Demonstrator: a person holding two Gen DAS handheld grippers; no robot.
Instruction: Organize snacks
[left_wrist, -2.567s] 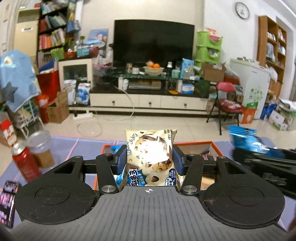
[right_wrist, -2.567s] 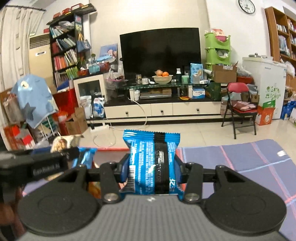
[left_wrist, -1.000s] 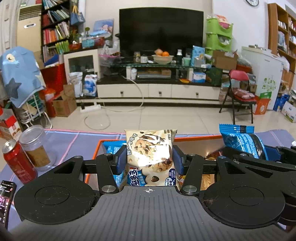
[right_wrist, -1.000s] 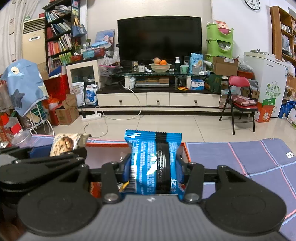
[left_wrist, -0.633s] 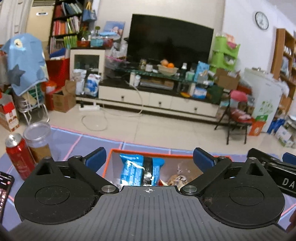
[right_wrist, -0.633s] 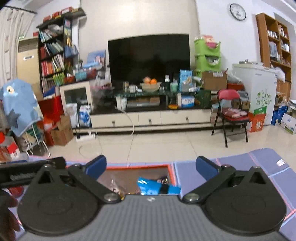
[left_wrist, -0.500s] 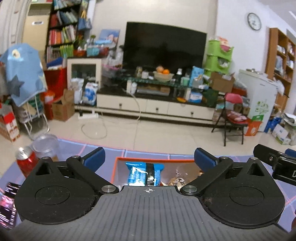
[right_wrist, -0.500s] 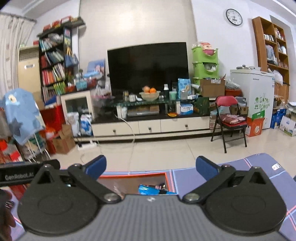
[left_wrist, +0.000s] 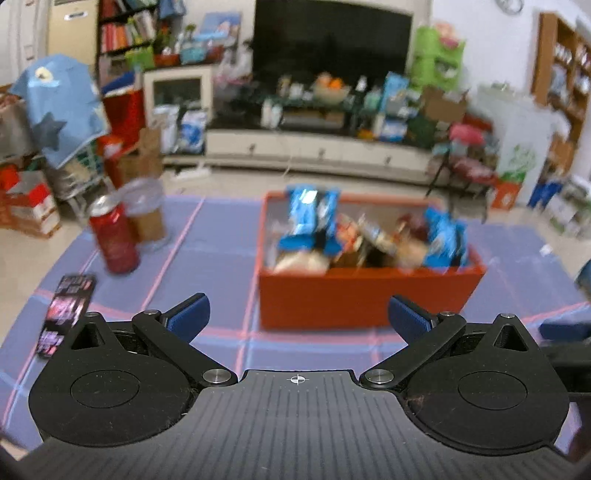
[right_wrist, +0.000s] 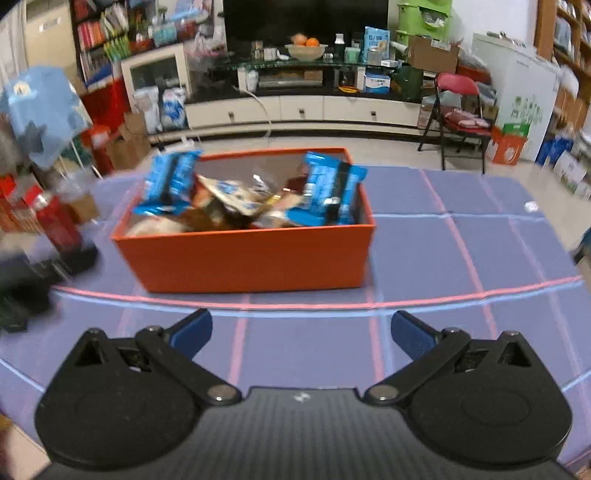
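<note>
Both the left gripper (left_wrist: 297, 314) and the right gripper (right_wrist: 301, 330) are hanging wide apart and empty before the orange box (right_wrist: 255, 258), which is holding the snack packets (right_wrist: 325, 192), leaving seemingly little to sort.

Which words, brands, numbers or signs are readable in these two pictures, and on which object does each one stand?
No text can be read with certainty.
Blue snack packets in the orange box: print too blurred.
Red can: no readable label.
Dark packet on the mat: pink print, blurred.
White cabinet: green pictures, no legible words.
Blue box on the TV stand: print too small.
</note>
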